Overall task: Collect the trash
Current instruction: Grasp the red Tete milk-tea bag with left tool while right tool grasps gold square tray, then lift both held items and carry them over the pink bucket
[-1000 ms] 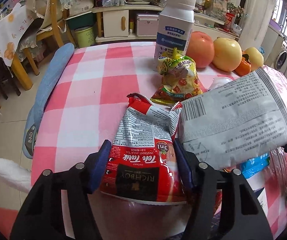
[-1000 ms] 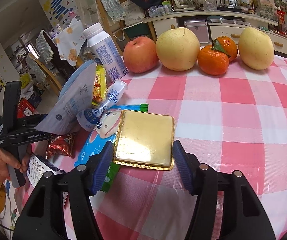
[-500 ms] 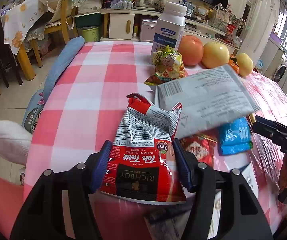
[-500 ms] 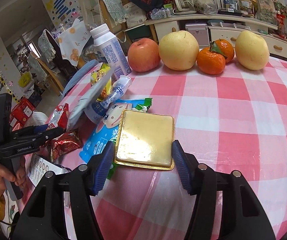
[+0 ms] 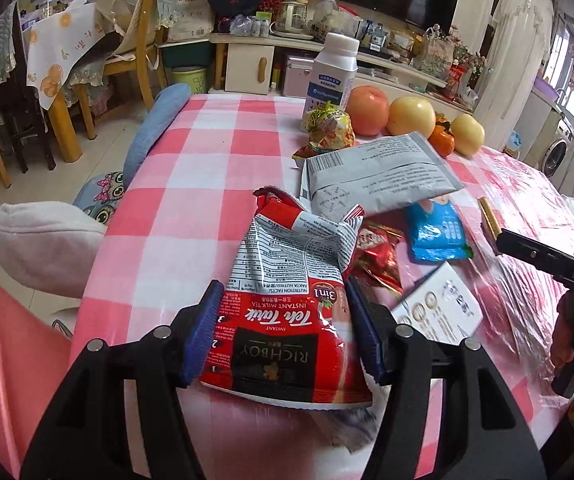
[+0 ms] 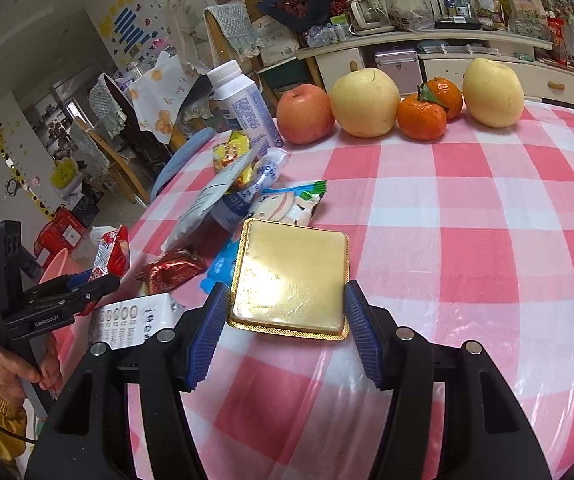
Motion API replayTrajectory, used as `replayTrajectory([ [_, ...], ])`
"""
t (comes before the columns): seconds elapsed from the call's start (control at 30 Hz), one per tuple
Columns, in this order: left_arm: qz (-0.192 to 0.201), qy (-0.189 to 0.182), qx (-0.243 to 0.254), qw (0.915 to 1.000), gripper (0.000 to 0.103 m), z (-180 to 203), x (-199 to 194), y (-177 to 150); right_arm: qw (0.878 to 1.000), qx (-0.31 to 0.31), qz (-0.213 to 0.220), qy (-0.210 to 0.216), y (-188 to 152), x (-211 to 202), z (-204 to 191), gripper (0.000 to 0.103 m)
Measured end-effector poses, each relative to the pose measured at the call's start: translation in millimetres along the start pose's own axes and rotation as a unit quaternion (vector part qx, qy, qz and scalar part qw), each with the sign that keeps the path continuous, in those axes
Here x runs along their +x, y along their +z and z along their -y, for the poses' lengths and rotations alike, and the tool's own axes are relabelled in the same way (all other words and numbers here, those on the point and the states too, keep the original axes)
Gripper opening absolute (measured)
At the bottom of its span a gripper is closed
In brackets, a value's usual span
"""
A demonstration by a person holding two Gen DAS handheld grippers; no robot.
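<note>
Since the earlier frames, the grey pouch (image 5: pixel 379 176) has dropped from mid-air onto the wrapper pile — released. Left gripper (image 5: pixel 283 334) clamps the red milk-tea packet (image 5: pixel 287 300) above the table edge; right gripper (image 6: pixel 281 332) clamps the gold tray (image 6: pixel 291 280). Both appear ready for disposal.

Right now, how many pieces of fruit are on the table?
5, in a row at the far edge: red apple, big yellow pear, two oranges, one partly behind the other, and another yellow pear.
</note>
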State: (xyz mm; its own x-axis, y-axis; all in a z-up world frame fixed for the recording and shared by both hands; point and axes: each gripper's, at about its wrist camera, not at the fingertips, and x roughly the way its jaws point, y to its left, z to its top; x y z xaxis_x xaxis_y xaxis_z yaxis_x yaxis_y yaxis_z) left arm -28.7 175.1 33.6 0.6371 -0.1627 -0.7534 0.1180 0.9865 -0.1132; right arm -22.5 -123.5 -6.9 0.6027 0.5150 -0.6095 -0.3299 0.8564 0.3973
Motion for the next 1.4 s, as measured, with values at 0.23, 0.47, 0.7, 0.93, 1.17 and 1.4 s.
replayTrajectory([
  [0.23, 0.015, 0.001, 0.009, 0.9998, 0.062, 0, -30, -19, 1.000, 0.000, 0.004, 0.024, -10, -7, -17, 0.060],
  [0.47, 0.028, 0.009, 0.013, 0.9995, 0.062, -5, -57, -37, 0.999, -0.002, -0.002, 0.036, -19, -10, -35, 0.060],
  [0.7, 0.041, 0.018, 0.012, 0.9989, 0.062, -14, -82, -55, 0.998, -0.031, -0.006, 0.047, -30, -17, -69, 0.060],
  [0.93, 0.056, 0.025, 0.003, 0.9981, 0.062, -30, -108, -68, 0.996, -0.061, -0.009, 0.057, -37, -25, -107, 0.060],
  [1.17, 0.069, 0.038, -0.021, 0.9967, 0.062, -57, -132, -82, 0.992, -0.097, -0.023, 0.079, -46, -25, -157, 0.060],
  [1.4, 0.084, 0.071, -0.050, 0.9927, 0.062, -96, -159, -95, 0.984, -0.129, -0.033, 0.117, -47, -17, -218, 0.060],
])
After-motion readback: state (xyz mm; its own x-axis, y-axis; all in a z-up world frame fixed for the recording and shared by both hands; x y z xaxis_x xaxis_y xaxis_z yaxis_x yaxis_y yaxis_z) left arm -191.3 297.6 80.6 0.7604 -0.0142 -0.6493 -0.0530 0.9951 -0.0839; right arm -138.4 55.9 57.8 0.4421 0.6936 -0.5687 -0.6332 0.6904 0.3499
